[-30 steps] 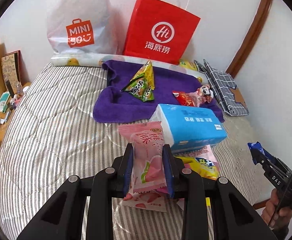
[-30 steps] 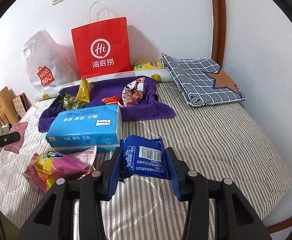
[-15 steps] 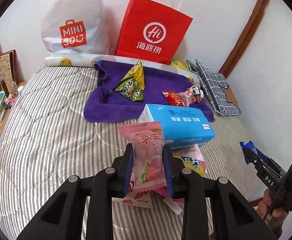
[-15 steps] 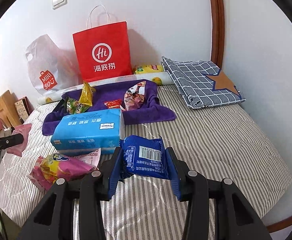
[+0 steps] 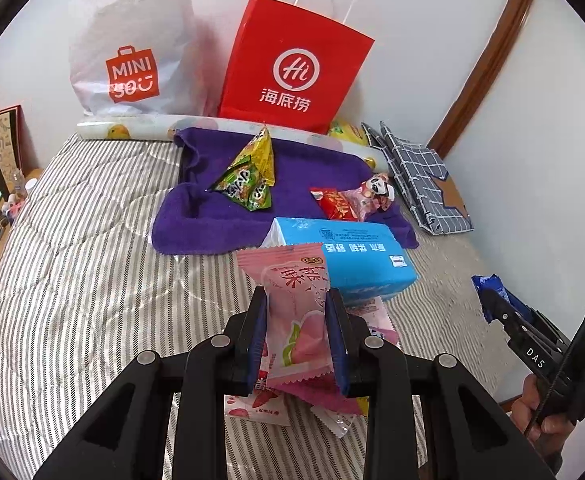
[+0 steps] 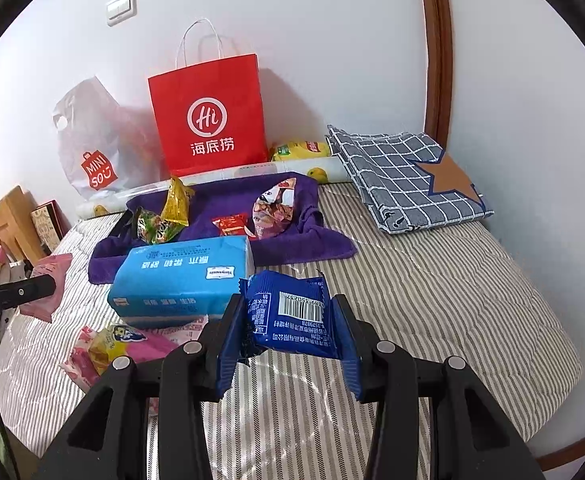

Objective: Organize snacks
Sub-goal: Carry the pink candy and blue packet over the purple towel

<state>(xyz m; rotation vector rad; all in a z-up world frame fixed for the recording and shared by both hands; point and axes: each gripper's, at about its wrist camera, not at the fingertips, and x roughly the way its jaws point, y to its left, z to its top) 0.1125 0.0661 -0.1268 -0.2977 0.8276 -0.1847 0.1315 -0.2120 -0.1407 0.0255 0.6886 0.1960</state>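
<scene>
The left gripper (image 5: pixel 296 334) kept its jaws clamped on the pink peach snack packet (image 5: pixel 297 308), held upright; the right gripper (image 6: pixel 288 338) likewise stayed closed on the blue snack packet (image 6: pixel 290 312), barcode up. Compared with a second earlier, both had drawn slightly back from the bed (image 6: pixel 432 300). Just ahead of both jaws lay the blue tissue pack (image 5: pixel 348 256); beyond it, the purple towel (image 5: pixel 220 216) still carried four snacks, unchanged. Loose packets (image 6: pixel 120 344) lay left of the right jaws.
</scene>
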